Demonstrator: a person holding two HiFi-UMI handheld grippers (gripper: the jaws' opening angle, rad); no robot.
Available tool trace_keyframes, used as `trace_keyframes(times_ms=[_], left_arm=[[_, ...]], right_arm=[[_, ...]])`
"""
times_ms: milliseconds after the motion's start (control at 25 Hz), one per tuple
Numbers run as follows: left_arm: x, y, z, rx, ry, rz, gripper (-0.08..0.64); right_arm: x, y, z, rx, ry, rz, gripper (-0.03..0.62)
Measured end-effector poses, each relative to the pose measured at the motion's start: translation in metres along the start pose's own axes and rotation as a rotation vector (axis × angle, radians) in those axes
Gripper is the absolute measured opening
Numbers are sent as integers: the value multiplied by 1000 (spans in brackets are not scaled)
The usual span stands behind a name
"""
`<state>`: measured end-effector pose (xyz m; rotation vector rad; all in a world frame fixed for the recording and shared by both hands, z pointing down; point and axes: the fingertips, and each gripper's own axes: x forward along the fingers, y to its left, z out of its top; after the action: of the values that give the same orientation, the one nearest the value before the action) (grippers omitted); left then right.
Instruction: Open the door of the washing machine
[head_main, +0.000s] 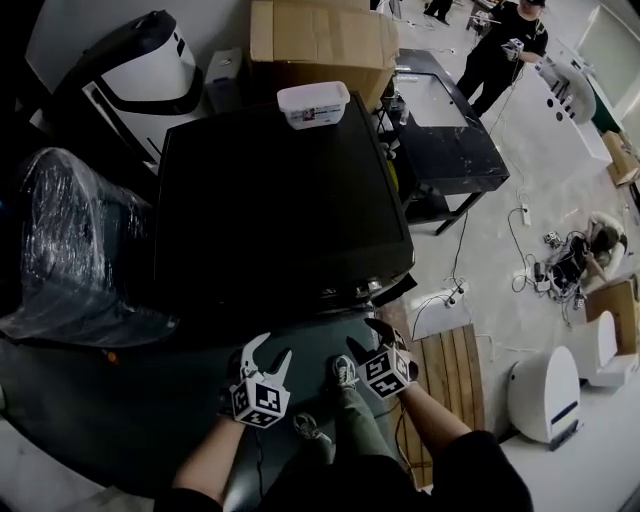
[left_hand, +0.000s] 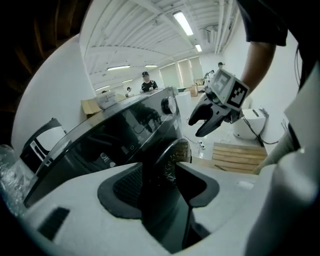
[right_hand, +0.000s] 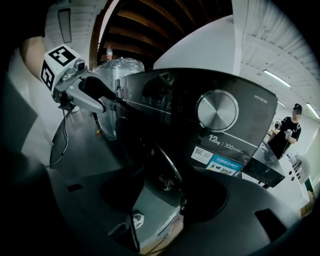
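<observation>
black washing machine (head_main: 280, 200) | round door (right_hand: 161, 165) faces the person | left tool (head_main: 272, 352) released, empty | right tool (head_main: 365, 338) released, empty

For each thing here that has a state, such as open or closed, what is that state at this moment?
left tool, jaws open, nothing between them
right tool, jaws open, nothing between them
washing machine door, seems closed, neither tool touches it
cardboard box, top flaps closed
plastic container, upright, lid state unclear
</observation>
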<state>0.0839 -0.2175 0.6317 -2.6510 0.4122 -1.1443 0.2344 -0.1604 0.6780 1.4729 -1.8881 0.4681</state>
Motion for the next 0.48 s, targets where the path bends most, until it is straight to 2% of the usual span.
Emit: trace_keyframes(times_ms=[160,480], left_arm=[[34,-1,-4,60,40,-13,199],[70,2,-15,101,113,-33,199]], right_arm=[[30,-13,-15,-96,44,12,229],[72,-24,-43,-194,97,88,229]])
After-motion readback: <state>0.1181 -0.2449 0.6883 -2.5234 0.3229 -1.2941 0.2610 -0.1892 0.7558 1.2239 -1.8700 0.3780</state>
